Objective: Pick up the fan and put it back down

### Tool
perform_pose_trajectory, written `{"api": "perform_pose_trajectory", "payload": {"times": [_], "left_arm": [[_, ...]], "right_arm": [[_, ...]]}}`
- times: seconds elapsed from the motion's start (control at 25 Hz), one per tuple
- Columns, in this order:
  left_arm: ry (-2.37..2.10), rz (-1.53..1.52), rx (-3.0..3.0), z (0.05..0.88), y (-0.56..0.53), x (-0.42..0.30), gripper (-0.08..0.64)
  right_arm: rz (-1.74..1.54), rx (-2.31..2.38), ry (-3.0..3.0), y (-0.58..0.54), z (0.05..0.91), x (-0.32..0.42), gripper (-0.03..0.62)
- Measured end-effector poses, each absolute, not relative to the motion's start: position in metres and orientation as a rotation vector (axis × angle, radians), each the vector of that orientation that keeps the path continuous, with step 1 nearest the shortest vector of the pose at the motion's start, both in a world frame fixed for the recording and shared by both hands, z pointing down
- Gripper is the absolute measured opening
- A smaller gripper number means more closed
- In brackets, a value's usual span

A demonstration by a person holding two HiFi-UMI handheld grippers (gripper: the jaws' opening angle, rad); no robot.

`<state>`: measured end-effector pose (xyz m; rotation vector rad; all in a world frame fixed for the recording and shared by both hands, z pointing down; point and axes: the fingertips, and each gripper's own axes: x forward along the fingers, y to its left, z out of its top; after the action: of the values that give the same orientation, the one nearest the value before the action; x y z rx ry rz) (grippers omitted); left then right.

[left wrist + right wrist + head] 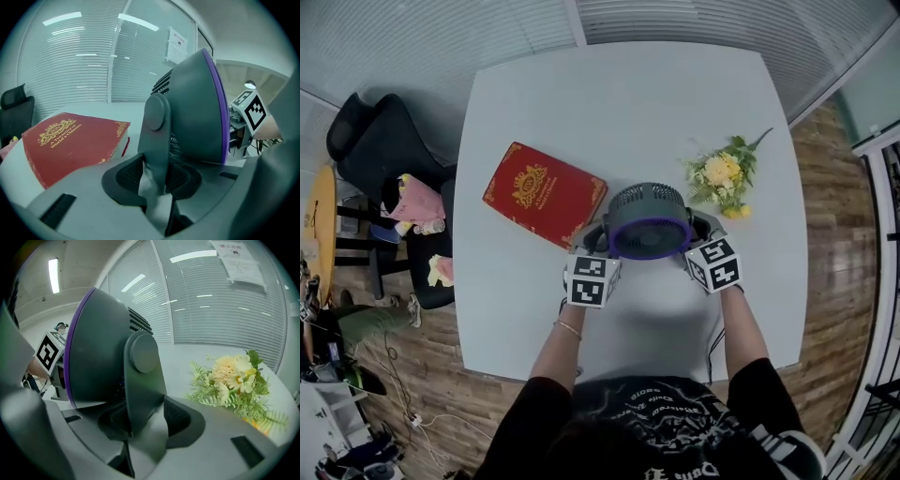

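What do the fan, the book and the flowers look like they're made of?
The fan: moulded plastic, matte grey with a purple rim, slatted grille. The book: hardcover, red cloth or leatherette with gilt stamping; can't tell which. The flowers: possibly artificial, fabric or plastic, going by the stiff fern sprigs.

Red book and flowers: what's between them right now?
The fan, in the head view, between the red book and the flowers; left gripper and right gripper each clamp a side arm.
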<state>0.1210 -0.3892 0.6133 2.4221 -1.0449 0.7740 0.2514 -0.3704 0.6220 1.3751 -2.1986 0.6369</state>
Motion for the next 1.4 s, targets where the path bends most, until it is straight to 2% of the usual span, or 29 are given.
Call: {"api": "perform_pose_trajectory", "payload": {"times": [0.56, 0.64, 0.84, 1.4], "left_arm": [[-1.015, 0.884, 2.504, 0.622, -0.383, 0.122, 0.144], [-0.997, 0.909, 2.497, 0.623, -0.38, 0.122, 0.188], [-0.967, 0.88, 2.468, 0.617, -0.368, 0.116, 0.264], [-0.937, 0.8, 2.551, 0.568, -0.294, 0.092, 0.279]], "right_arm": [[0.581, 1.309, -2.228, -0.359, 0.622, 0.252, 0.21], [0.58, 1.306, -2.223, -0.357, 0.622, 0.255, 0.256], [0.563, 1.301, -2.209, -0.344, 0.616, 0.255, 0.291], [0.54, 1.398, -2.219, -0.274, 0.573, 0.233, 0.302]]}}
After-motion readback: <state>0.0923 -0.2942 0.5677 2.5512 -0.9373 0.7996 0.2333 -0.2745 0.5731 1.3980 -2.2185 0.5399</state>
